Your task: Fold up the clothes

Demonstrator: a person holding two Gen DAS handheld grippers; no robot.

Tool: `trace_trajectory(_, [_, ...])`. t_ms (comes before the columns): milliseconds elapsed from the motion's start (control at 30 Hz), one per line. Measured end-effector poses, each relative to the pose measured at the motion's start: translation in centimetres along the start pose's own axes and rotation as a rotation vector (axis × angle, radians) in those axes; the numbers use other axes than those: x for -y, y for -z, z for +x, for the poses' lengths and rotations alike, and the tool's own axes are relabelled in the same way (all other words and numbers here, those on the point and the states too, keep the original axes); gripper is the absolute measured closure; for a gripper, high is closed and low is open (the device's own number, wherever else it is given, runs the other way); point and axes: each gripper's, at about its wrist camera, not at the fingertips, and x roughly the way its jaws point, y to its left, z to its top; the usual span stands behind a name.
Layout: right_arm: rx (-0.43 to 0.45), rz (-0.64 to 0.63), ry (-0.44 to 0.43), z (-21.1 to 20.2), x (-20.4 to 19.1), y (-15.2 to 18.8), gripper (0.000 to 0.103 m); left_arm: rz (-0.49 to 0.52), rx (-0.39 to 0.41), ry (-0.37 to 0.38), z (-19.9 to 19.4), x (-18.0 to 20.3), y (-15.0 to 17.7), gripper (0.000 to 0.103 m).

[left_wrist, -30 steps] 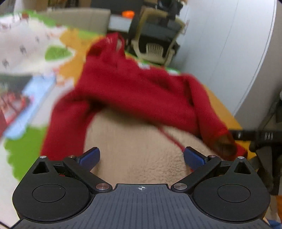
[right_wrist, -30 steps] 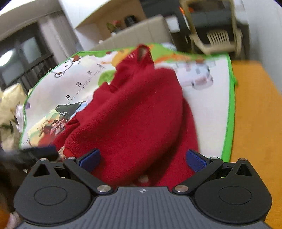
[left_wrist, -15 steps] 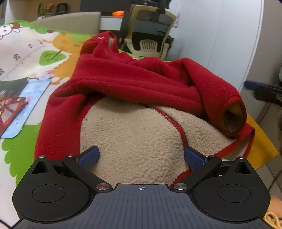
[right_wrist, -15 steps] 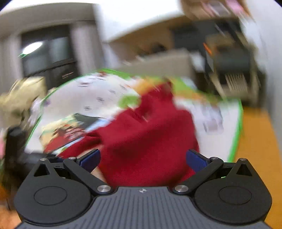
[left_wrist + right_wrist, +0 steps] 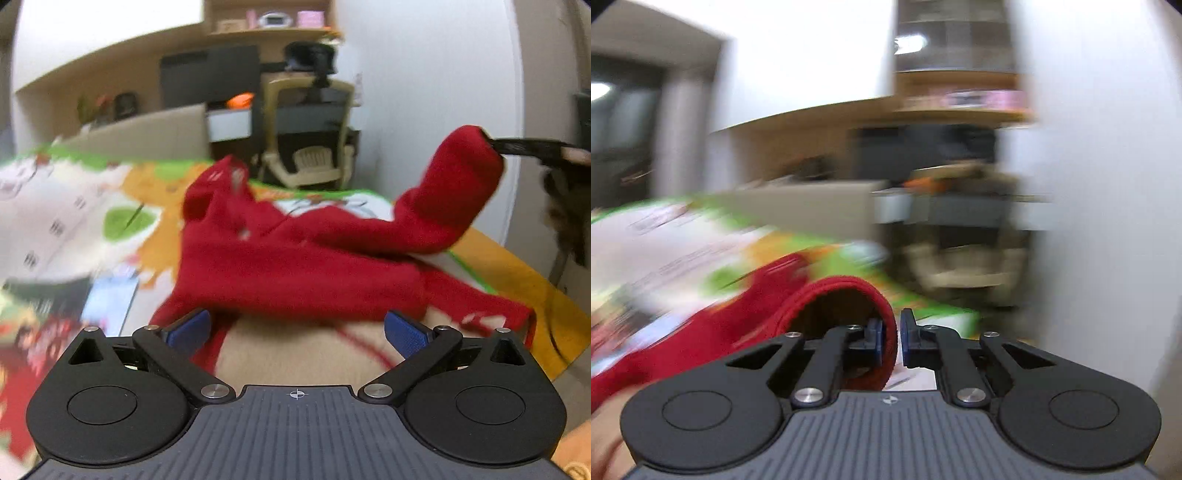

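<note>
The red fleece jacket with cream sherpa lining (image 5: 295,266) lies spread on a colourful cartoon-printed play mat (image 5: 74,221), its lining turned up nearest the left gripper (image 5: 295,332); that gripper hovers over the lining with its blue-padded fingers (image 5: 188,330) spread wide and nothing between them. The right gripper (image 5: 891,338) has its fingers pinched on the rim of the jacket's red sleeve cuff (image 5: 849,295) (the cuff's dark opening faces the right wrist camera); in the left wrist view the sleeve stands lifted off the mat at the right. A beige plastic chair (image 5: 314,158) stands beyond the mat; the right wrist view is heavily blurred.
</note>
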Motion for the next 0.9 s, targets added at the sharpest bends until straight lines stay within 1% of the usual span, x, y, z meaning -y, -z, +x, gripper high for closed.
trace_trajectory(33, [-0.019,0.017,0.043,0.9,0.8,-0.2,0.063,0.021,-0.005,0.02,0.7,0.5,-0.5,0.002])
trace_trajectory(67, [-0.051,0.03,0.074,1.7,1.4,-0.1,0.049,0.041,-0.01,0.039,1.3,1.0,-1.1,0.003])
trace_trajectory(100, [-0.07,0.048,0.082,2.1,1.9,0.2,0.03,0.068,-0.023,0.062,2.1,1.7,-1.4,0.007])
trace_trajectory(133, [-0.08,0.059,0.058,2.2,2.2,0.8,0.023,0.098,-0.04,0.088,2.9,2.5,-1.6,0.012])
trace_trajectory(200, [-0.101,0.049,0.026,2.0,2.2,2.2,0.018,0.159,-0.075,0.138,4.5,4.0,-1.8,0.019])
trace_trajectory(267, [-0.127,0.024,0.013,2.0,1.9,3.3,0.016,0.221,-0.111,0.187,6.2,5.5,-2.0,0.018])
trace_trajectory(333, [-0.159,0.001,-0.002,2.4,1.3,3.8,0.014,0.277,-0.131,0.204,8.0,6.7,-1.5,0.014])
trace_trajectory(367, [-0.162,-0.006,-0.001,2.5,1.1,3.5,0.014,0.305,-0.14,0.213,8.9,7.3,-1.3,0.014])
trace_trajectory(400, [-0.161,-0.012,0.002,2.6,1.0,3.0,0.013,0.327,-0.136,0.201,9.7,7.5,-1.0,0.015])
trace_trajectory(433, [-0.161,-0.017,0.006,2.7,0.9,2.5,0.013,0.348,-0.13,0.189,10.4,7.7,-0.7,0.03])
trace_trajectory(467, [-0.16,-0.022,0.009,2.8,0.8,2.1,0.013,0.341,-0.12,0.169,10.8,7.5,-0.6,0.043])
trace_trajectory(500, [-0.155,-0.027,0.009,2.9,0.6,1.4,0.012,0.297,-0.108,0.179,10.6,6.1,-1.1,0.055])
trace_trajectory(533, [-0.147,-0.032,0.007,2.9,0.4,0.7,0.009,0.252,-0.095,0.189,10.4,4.7,-1.7,0.071])
trace_trajectory(567, [-0.134,-0.045,0.001,3.2,0.0,-0.1,0.007,0.208,-0.083,0.2,10.2,3.3,-2.3,0.079])
trace_trajectory(600, [-0.119,-0.062,-0.008,3.5,-0.6,-1.0,0.004,0.163,-0.07,0.21,9.9,1.9,-2.9,0.084])
trace_trajectory(667, [-0.072,-0.114,-0.024,4.0,-2.1,-2.7,0.003,0.12,0.016,0.089,8.4,-2.0,-4.6,0.084])
trace_trajectory(700, [-0.043,-0.144,-0.028,4.5,-3.0,-3.6,0.0,0.084,0.052,0.017,7.5,-4.6,-5.6,0.085])
trace_trajectory(767, [0.009,-0.206,-0.033,5.5,-4.7,-5.3,0.0,-0.018,0.092,-0.146,6.0,-10.2,-6.9,0.085])
trace_trajectory(833, [0.012,-0.262,-0.036,7.4,-6.1,-6.2,0.0,-0.133,0.101,-0.315,4.5,-16.2,-7.2,0.085])
trace_trajectory(900, [-0.007,-0.315,-0.036,9.7,-7.1,-6.5,0.0,-0.203,0.086,-0.498,3.5,-21.5,-6.2,0.085])
